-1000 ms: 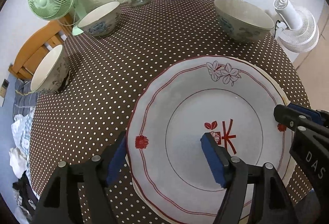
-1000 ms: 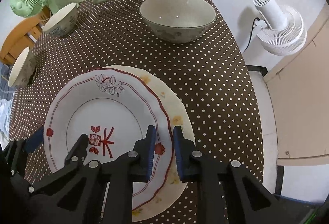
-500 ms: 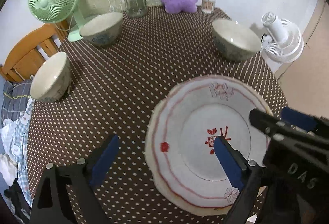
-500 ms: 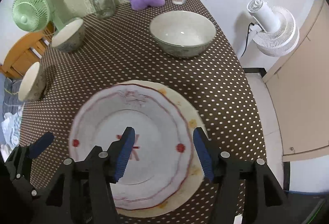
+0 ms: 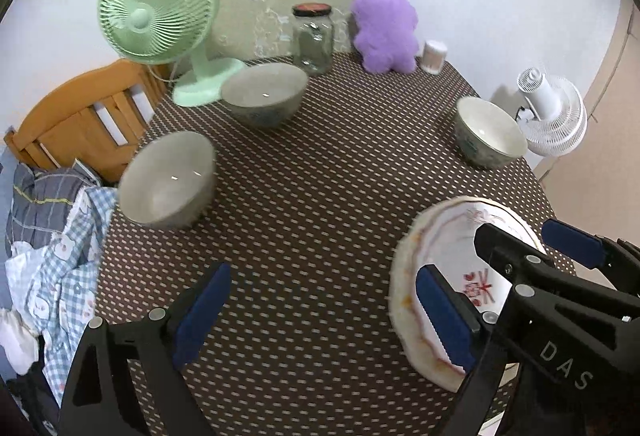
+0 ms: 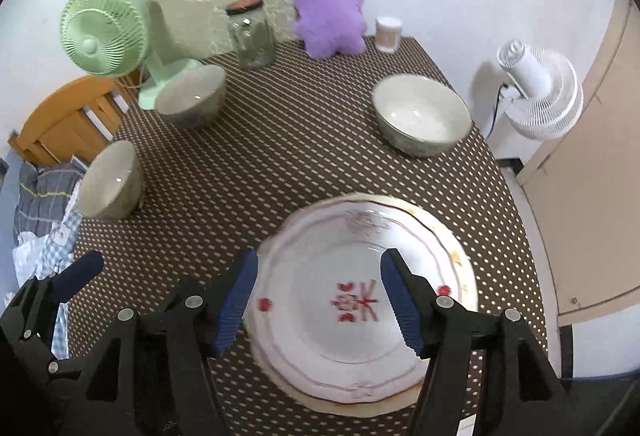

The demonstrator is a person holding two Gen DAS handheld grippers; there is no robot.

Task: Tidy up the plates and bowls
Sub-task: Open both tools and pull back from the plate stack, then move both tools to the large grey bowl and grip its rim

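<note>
Right gripper spread wide over stacked plates, lower centre, gripping nothing | left gripper also agape, empty, above polka-dot tablecloth | three bowls: right, upper left, far left

Lower plate mostly hidden, its pattern perhaps floral.

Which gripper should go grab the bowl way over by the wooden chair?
Probably the left gripper. It is open and points toward the bowl on that side, while the right gripper hangs open over the stacked plates.
</note>
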